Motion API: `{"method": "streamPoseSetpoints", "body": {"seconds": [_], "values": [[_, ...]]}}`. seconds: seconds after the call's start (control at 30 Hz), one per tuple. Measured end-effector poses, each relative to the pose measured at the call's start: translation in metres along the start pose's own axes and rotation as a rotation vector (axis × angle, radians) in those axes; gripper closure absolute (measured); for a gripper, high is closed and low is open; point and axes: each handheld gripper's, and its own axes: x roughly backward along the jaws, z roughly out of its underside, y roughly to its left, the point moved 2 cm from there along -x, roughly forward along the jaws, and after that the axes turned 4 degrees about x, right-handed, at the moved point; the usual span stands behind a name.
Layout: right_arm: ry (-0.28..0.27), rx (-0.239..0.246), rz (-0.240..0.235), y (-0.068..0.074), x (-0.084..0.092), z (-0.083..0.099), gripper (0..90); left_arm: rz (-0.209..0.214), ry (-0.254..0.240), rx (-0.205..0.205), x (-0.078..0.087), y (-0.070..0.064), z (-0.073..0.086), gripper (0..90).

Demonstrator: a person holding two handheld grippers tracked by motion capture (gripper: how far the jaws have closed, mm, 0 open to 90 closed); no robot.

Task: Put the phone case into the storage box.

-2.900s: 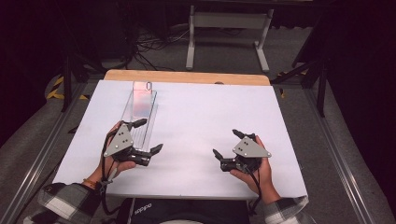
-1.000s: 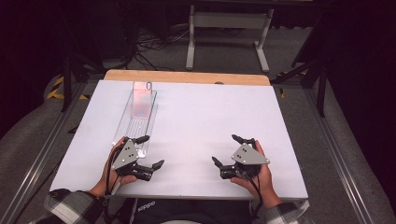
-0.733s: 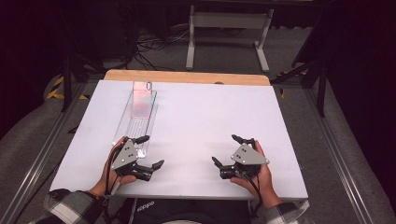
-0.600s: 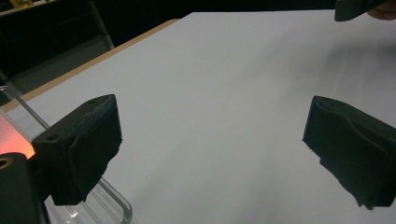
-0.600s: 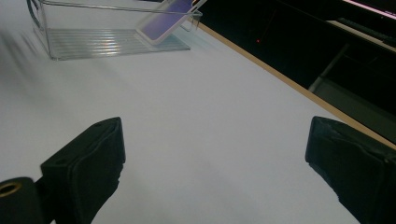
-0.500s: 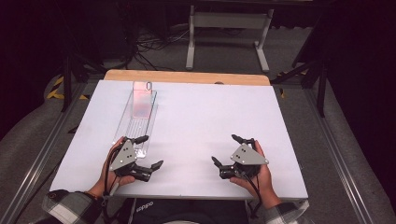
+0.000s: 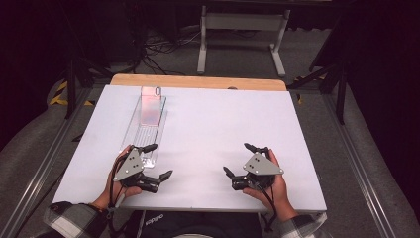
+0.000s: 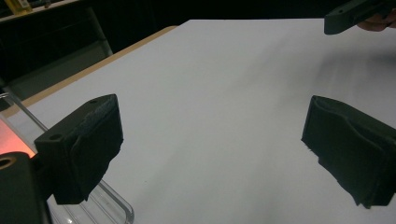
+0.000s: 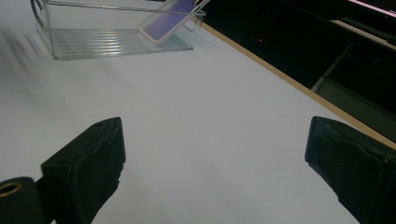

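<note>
A long clear plastic tray (image 7: pixel 146 125) lies on the left half of the white table (image 7: pixel 218 124), and a pink phone-like slab (image 7: pixel 150 100) leans at its far end. In the right gripper view the clear tray (image 9: pixel 112 42) holds the slab (image 9: pixel 173 18), which looks purple there. My left gripper (image 7: pixel 157 160) is open at the tray's near end, with nothing between its jaws (image 8: pixel 212 154). Near the table's front right, my right gripper (image 7: pixel 238 159) is also open and holds nothing (image 9: pixel 215 172).
A wooden strip (image 7: pixel 198 82) edges the table's far side. Beyond it stands a grey metal frame (image 7: pixel 240 34) on a dark floor with cables. Metal rails run along both sides of the table. The other gripper's jaw tip (image 8: pixel 355 14) shows at the upper right of the left gripper view.
Both hands have drawn back toward the table's near edge since the earliest frame. Over the last second they have barely moved. Both grippers stay open.
</note>
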Motion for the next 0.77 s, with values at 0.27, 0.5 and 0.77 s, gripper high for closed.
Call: {"method": "streamPoseSetpoints", "body": {"seconds": [0.27,0.5,0.77], "values": [[0.0,-0.001,-0.002,-0.002,-0.003,0.0,5.9,-0.014,0.007,0.002,0.001,0.001,0.001,5.8],[-0.008,0.003,-0.011,-0.007,-0.01,-0.002,6.0,-0.027,0.015,0.009,0.005,0.004,0.003,5.9],[-0.015,-0.004,-0.018,-0.012,-0.012,-0.001,6.0,-0.043,0.003,0.032,0.007,0.006,0.002,6.2]]}}
